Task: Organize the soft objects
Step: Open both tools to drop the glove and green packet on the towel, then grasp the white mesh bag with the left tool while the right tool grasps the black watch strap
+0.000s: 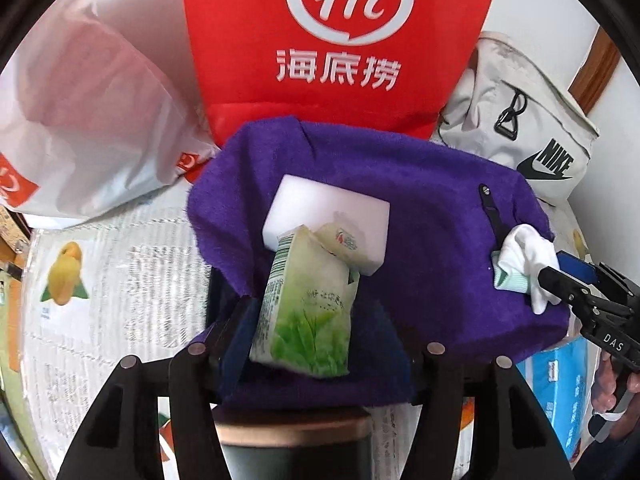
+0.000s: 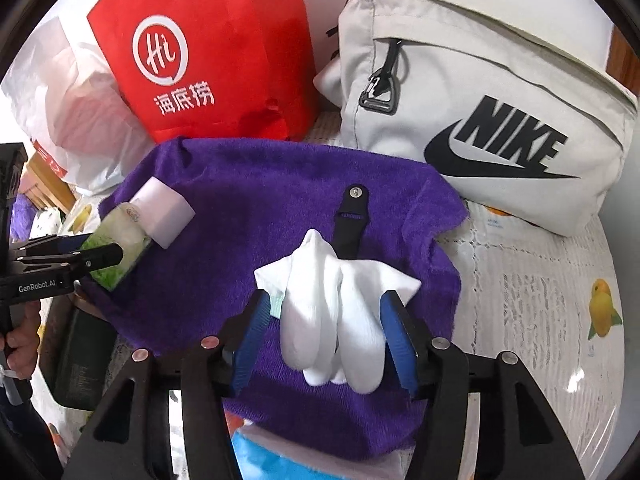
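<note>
Purple towel [image 2: 256, 184]: landmark.
Socks [image 2: 336, 312]: lying mid-towel, between spread jaws of right gripper [image 2: 325, 330], not pinched.
Tissue pack [image 1: 306, 304]: left on towel, propped on sponge [image 1: 328, 216], between parted jaws of left gripper [image 1: 316, 354].
Risk: pack toppling; pads snagging socks on withdrawal.

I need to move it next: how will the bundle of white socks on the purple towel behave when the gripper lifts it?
The bundle of white socks looks soft and floppy: its loose ends splay out, so they would probably dangle. It seems light, being only thin knit fabric. It sits slack on the fuzzy purple towel, so it is unlikely to roll or slide.
</note>
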`<state>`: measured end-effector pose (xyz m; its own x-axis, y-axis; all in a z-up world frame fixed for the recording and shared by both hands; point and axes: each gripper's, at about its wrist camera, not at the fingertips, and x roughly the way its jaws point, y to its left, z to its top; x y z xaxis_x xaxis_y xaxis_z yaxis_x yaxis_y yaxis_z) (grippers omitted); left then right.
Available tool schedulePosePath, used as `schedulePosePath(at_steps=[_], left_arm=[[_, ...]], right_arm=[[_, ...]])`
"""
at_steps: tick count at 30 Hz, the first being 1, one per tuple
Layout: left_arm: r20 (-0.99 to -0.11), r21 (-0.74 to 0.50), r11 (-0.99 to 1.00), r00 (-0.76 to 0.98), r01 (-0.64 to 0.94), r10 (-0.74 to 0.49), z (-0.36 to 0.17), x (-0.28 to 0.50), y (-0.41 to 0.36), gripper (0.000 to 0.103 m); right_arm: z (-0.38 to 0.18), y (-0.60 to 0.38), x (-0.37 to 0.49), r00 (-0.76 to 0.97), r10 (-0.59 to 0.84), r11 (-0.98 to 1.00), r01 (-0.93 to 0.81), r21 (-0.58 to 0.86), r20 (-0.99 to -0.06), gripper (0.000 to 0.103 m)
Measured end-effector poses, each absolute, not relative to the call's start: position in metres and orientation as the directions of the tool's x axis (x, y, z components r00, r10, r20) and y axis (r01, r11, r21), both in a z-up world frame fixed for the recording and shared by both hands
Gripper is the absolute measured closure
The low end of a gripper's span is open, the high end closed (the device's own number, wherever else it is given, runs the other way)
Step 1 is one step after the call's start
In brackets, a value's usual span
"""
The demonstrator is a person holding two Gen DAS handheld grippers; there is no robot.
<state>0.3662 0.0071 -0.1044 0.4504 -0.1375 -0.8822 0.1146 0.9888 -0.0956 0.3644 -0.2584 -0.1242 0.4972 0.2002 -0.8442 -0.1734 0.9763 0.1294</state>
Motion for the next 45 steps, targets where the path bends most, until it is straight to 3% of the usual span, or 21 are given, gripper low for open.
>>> schedulePosePath(at_steps=[5,7,8,27,45], left_arm=[[-0.865,-0.086,0.989,0.483,0.123,-0.136,-0.084,0.346,0.009,0.045],[-0.859,-0.08,0.989,0.494,0.124,-0.131,-0.078,0.341,0.01,0.043],[-0.855,-0.077,0.989,0.503,0.123,-0.129,-0.074,0.335,0.011,0.043],[-0.835,-0.089,0.987,0.53,0.131,-0.146,-0.057,0.225,0.013,0.041],[-0.841,-0.057,0.971,0.513,0.234,-0.173,-0.093,0.117,-0.032,0.037]], right_arm=[[-0.107,-0.262,0.349,0.522,0.199,0.979,-0.153,0.138,-0.829,0.041],[-0.098,-0.265,0.341,0.542,0.196,0.98,-0.146,0.139,-0.817,0.026],[-0.094,-0.265,0.337,0.553,0.194,0.98,-0.142,0.137,-0.81,0.024],[-0.052,-0.261,0.217,0.618,0.221,0.975,-0.155,0.158,-0.755,0.024],[-0.077,-0.257,0.092,0.62,0.23,0.972,-0.178,0.151,-0.75,0.024]])
